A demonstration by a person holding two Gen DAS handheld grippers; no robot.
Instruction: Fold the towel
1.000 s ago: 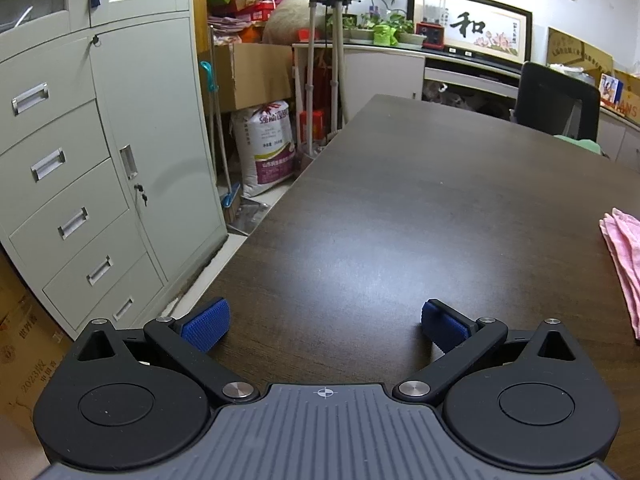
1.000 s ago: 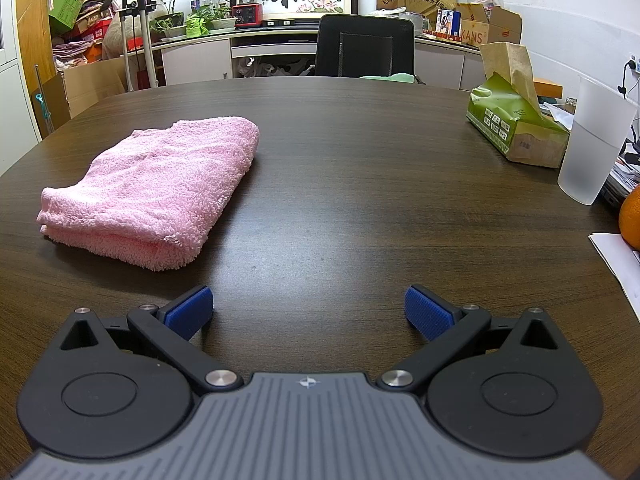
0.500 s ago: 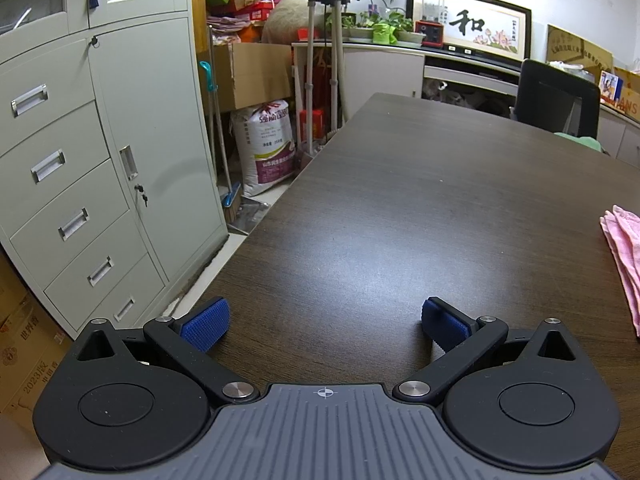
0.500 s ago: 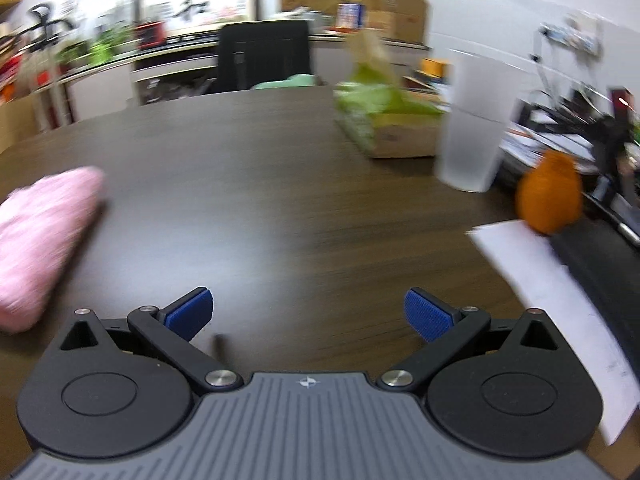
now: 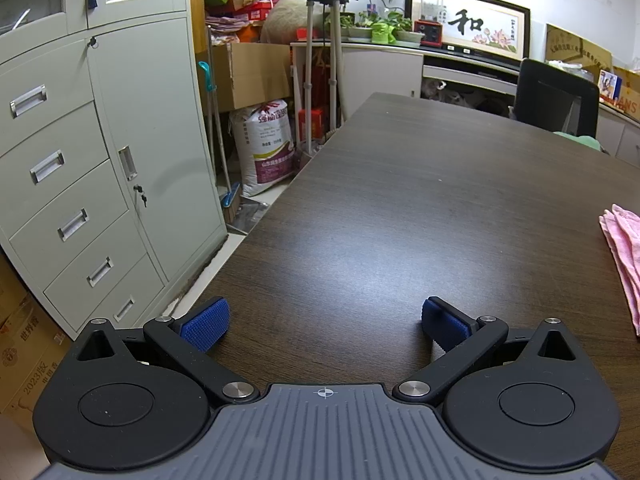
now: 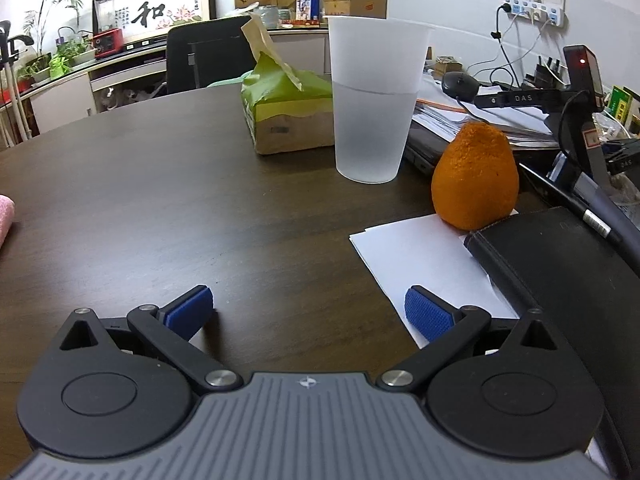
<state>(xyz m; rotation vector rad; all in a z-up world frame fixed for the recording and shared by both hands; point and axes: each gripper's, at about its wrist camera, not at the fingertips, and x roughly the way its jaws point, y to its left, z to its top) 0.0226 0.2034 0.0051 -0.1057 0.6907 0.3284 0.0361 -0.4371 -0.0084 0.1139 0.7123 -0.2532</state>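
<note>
Swinging rightward over the last second, the right tongs (image 6: 308,312) gape empty above the table (image 6: 200,200) and now face a cup (image 6: 376,100) and an orange (image 6: 476,176). Only a sliver of the pink towel (image 6: 6,216) remains at their left edge. The left tongs (image 5: 326,324) stay put, wide apart and empty, with the towel (image 5: 624,256) well off to their right. Both have turned away from it, so the folding looks finished.

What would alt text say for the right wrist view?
An open right gripper hovers over a dark table, holding nothing. Ahead stand a frosted cup, an orange fruit on white paper and a green tissue pack; the pink towel barely shows at the left edge.
</note>
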